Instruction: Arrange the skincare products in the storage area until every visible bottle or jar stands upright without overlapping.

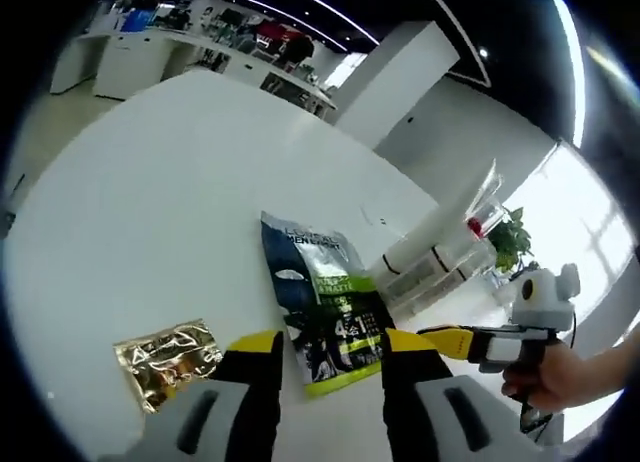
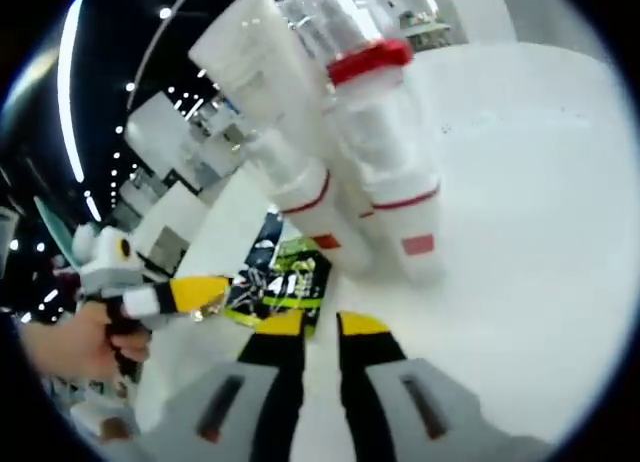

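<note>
Left gripper (image 1: 332,354) spread wide around blue-green sachet (image 1: 322,300); gold sachet (image 1: 168,358) alongside. Right gripper (image 2: 320,334) narrowly parted, empty, near upright tubes (image 2: 385,152).

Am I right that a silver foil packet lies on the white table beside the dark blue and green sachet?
Not quite: the foil packet is gold, not silver, as the left gripper view shows. It does lie on the white table beside the dark blue and green sachet.

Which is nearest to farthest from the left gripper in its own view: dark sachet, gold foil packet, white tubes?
1. Dark blue sachet with green label: between the jaws of the left gripper.
2. Crinkled gold foil packet: just left of the jaws.
3. White tubes with red bands: far right on the white table.
</note>
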### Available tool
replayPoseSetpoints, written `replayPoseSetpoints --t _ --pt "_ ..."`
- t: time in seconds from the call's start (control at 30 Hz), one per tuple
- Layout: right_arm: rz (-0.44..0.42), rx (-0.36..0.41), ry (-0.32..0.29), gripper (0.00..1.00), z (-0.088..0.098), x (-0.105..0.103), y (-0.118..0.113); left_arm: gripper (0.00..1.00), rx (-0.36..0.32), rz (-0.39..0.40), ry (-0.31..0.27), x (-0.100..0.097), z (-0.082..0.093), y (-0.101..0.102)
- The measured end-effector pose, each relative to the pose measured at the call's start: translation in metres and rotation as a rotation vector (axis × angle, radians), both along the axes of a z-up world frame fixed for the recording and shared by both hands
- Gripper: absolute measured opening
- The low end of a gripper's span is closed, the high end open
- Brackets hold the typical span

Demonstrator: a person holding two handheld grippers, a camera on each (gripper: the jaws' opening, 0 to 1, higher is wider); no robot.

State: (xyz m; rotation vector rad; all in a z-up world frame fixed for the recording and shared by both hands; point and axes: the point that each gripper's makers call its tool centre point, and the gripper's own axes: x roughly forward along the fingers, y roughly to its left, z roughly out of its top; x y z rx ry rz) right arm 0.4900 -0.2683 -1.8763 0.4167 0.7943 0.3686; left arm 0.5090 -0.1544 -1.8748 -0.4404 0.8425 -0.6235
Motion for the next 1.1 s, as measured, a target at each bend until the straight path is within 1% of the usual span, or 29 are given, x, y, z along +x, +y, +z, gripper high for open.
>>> replayPoseSetpoints --t 0.07,0.1,0.2,0.23,0.27,0.33,0.37,0.4,0.43,0.47,0.5,0.57,0.6,0.63,0.67,0.73,0.77,0.83,0.87,0.9,0.93,1.03,1.1 --pt "0.003 -0.007 -0.009 0.11 0.004 -0.005 -0.004 0.45 0.029 -0.032 -0.055 -0.001 0.007 0.006" --pt "0.004 -0.01 -0.014 0.11 0.006 -0.009 -0.006 0.48 0.062 -0.059 -0.086 -0.003 0.009 0.012" --pt "0.007 -0.019 -0.023 0.11 0.008 -0.016 -0.01 0.58 0.135 -0.098 -0.134 -0.003 0.008 0.026" --pt "0.005 -0.024 -0.026 0.12 0.009 -0.022 -0.014 0.64 0.199 -0.139 -0.157 -0.004 0.004 0.038" --pt "0.001 -0.026 -0.026 0.12 0.01 -0.028 -0.018 0.68 0.26 -0.175 -0.161 -0.005 -0.001 0.048" --pt "-0.006 -0.029 -0.027 0.12 0.01 -0.035 -0.023 0.74 0.325 -0.225 -0.181 -0.005 -0.006 0.058" --pt "-0.011 -0.03 -0.025 0.12 0.011 -0.04 -0.026 0.77 0.352 -0.277 -0.179 -0.007 -0.009 0.063" --pt "-0.015 -0.032 -0.023 0.12 0.011 -0.043 -0.028 0.8 0.391 -0.316 -0.159 -0.008 -0.014 0.07" --pt "-0.019 -0.034 -0.025 0.13 0.012 -0.048 -0.031 0.85 0.422 -0.339 -0.179 -0.005 -0.015 0.074" --pt "-0.022 -0.036 -0.025 0.13 0.013 -0.053 -0.034 0.87 0.465 -0.38 -0.202 -0.002 -0.017 0.078" --pt "-0.024 -0.04 -0.024 0.13 0.014 -0.056 -0.036 0.87 0.496 -0.406 -0.199 -0.003 -0.018 0.082" --pt "-0.029 -0.05 -0.028 0.13 0.016 -0.063 -0.041 0.85 0.555 -0.474 -0.21 -0.001 -0.02 0.086" --pt "-0.034 -0.052 -0.03 0.13 0.017 -0.065 -0.044 0.83 0.578 -0.506 -0.199 -0.002 -0.022 0.088" --pt "-0.043 -0.055 -0.033 0.13 0.019 -0.069 -0.048 0.79 0.589 -0.535 -0.196 -0.003 -0.024 0.088" --pt "-0.045 -0.055 -0.033 0.13 0.02 -0.07 -0.049 0.77 0.601 -0.581 -0.171 -0.006 -0.027 0.088" --pt "-0.061 -0.06 -0.038 0.13 0.023 -0.077 -0.057 0.7 0.614 -0.634 -0.144 -0.009 -0.031 0.087" --pt "-0.067 -0.063 -0.04 0.13 0.025 -0.079 -0.059 0.66 0.622 -0.66 -0.146 -0.01 -0.033 0.086" --pt "-0.084 -0.063 -0.042 0.13 0.027 -0.084 -0.066 0.61 0.66 -0.718 -0.126 -0.012 -0.039 0.089" --pt "-0.094 -0.067 -0.044 0.13 0.028 -0.088 -0.069 0.6 0.691 -0.737 -0.178 -0.005 -0.037 0.088" --pt "-0.101 -0.069 -0.046 0.13 0.029 -0.09 -0.071 0.6 0.683 -0.764 -0.167 -0.008 -0.036 0.085" --pt "-0.111 -0.07 -0.049 0.13 0.031 -0.094 -0.074 0.6 0.678 -0.747 -0.156 -0.007 -0.036 0.084" --pt "-0.131 -0.074 -0.053 0.13 0.033 -0.102 -0.081 0.59 0.697 -0.793 -0.157 -0.006 -0.036 0.083" --pt "-0.148 -0.076 -0.053 0.13 0.033 -0.109 -0.086 0.58 0.697 -0.796 -0.157 -0.007 -0.036 0.083"
